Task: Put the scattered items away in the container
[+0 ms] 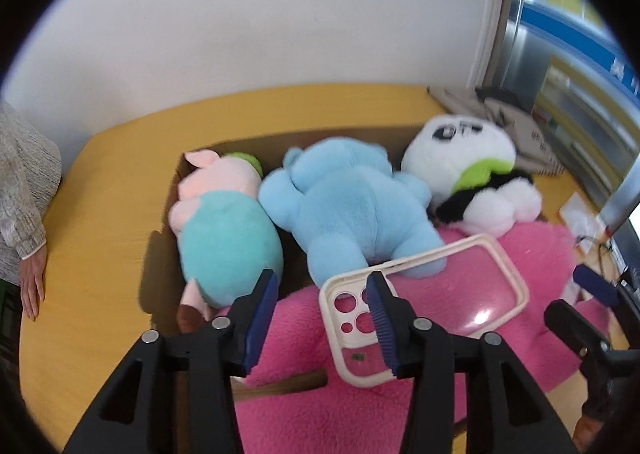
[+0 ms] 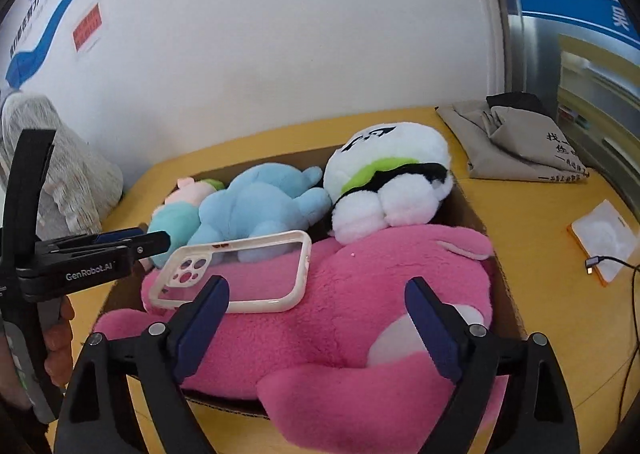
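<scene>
Atop the pink plush (image 2: 340,318) in the cardboard box (image 2: 476,214) lies the phone case (image 2: 236,274), beside three other plush toys. Both grippers, left (image 1: 324,318) and right (image 2: 316,330), hover wide and empty. Tidying appears nearly complete.

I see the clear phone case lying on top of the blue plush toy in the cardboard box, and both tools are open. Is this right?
Not quite. The phone case lies on the pink plush toy, not on the blue plush toy behind it; the right wrist view shows this plainly. The rest holds: it is in the cardboard box, and the left tool and right tool are open.
</scene>
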The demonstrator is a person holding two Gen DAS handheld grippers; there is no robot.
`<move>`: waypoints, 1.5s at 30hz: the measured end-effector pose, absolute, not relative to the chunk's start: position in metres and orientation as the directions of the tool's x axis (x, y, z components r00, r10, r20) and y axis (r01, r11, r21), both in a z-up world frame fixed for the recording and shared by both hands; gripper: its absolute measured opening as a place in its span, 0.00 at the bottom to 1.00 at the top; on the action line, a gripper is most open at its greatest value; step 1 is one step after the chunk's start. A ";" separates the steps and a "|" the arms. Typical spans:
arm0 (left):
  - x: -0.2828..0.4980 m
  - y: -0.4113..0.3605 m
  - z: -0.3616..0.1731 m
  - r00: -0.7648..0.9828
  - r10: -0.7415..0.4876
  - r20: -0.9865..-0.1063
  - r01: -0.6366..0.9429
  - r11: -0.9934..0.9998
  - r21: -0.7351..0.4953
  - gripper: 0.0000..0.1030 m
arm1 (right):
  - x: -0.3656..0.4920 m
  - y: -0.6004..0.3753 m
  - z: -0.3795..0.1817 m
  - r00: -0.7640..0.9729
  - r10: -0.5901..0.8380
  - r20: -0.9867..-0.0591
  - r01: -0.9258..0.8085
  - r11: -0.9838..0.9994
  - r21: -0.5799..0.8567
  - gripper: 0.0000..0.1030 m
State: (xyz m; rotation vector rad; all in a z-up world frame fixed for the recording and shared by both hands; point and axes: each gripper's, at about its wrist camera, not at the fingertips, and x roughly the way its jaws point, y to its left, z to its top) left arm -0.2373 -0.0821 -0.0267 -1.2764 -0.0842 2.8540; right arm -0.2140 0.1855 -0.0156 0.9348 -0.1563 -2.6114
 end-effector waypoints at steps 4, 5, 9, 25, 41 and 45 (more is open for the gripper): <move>-0.192 -0.106 -0.018 -0.720 0.061 -0.691 0.051 -0.989 -0.140 0.72 | -0.190 0.223 -0.014 -0.764 -0.332 -0.553 0.255 -0.943 0.214 0.95; -0.181 -0.110 -0.020 -0.726 0.057 -0.685 0.059 -0.988 -0.146 0.73 | -0.183 0.232 -0.017 -0.770 -0.318 -0.553 0.244 -0.948 0.204 0.97; -0.144 -0.128 -0.050 -0.712 -0.022 -0.702 0.136 -0.985 -0.108 0.73 | -0.172 0.248 -0.044 -0.749 -0.277 -0.602 0.234 -0.961 0.151 0.98; -0.130 -0.175 -0.112 -0.637 0.093 -0.765 0.255 -0.912 -0.323 0.86 | -0.147 0.235 -0.044 -0.813 -0.258 -0.523 0.290 -0.957 0.020 0.98; -0.147 -0.126 -0.108 -0.663 -0.068 -0.746 0.124 -0.992 -0.019 0.82 | -0.201 0.242 -0.077 -0.676 -0.367 -0.639 0.368 -0.920 0.139 0.99; -0.137 -0.127 -0.107 -0.665 -0.075 -0.743 0.127 -0.992 -0.014 0.83 | -0.188 0.242 -0.078 -0.702 -0.348 -0.621 0.347 -0.929 0.129 0.99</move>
